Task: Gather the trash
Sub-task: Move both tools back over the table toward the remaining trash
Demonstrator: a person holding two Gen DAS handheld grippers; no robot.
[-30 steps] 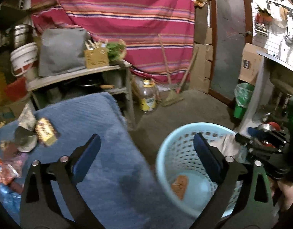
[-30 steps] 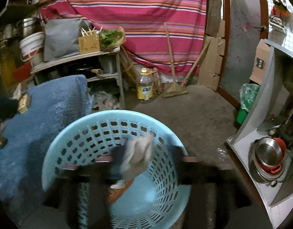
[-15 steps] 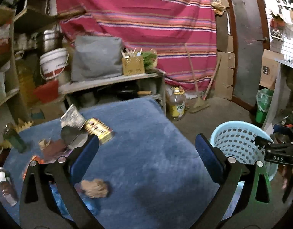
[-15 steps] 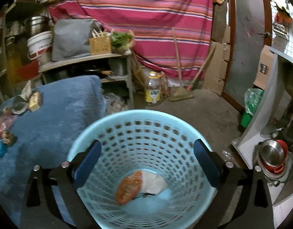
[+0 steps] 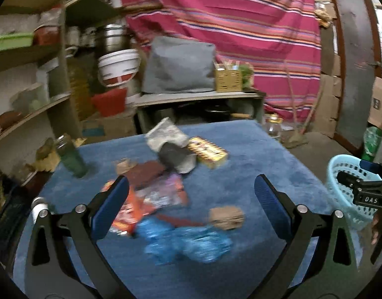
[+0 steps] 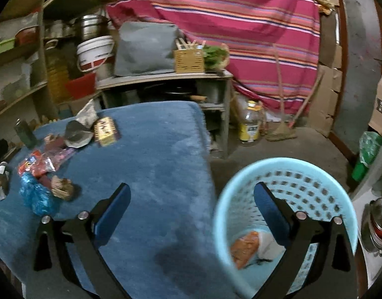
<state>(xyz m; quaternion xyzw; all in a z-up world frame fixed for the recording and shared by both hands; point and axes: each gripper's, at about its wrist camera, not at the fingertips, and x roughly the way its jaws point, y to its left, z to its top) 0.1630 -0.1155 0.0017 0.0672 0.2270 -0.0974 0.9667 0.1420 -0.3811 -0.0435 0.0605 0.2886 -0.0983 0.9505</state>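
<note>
Below, two views, one from each of my grippers. My left gripper (image 5: 191,199) stands with jaws wide and nothing between them, over the blue-covered desk (image 5: 240,169). My right gripper (image 6: 191,206) also has jaws wide and empty, straddling the desk edge and the light-blue basket (image 6: 285,167) on the floor just beside the desk.

Trash on the desk, counted as far as the blur allows: one crumpled blue bag (image 5: 188,240), one brown paper ball (image 5: 227,218) touching it, one orange wrapper (image 5: 127,215), one purple wrapper (image 5: 166,191), one dark grey crumpled piece (image 5: 177,159), one pale paper piece (image 5: 164,134), one yellow box (image 5: 208,152). Two bottles stand at the desk's left side: one green (image 5: 72,158), one small with a white cap (image 6: 0,180).

Inside the basket lie two items: one orange wrapper (image 6: 244,248) and one white piece (image 6: 268,246), touching.
</note>
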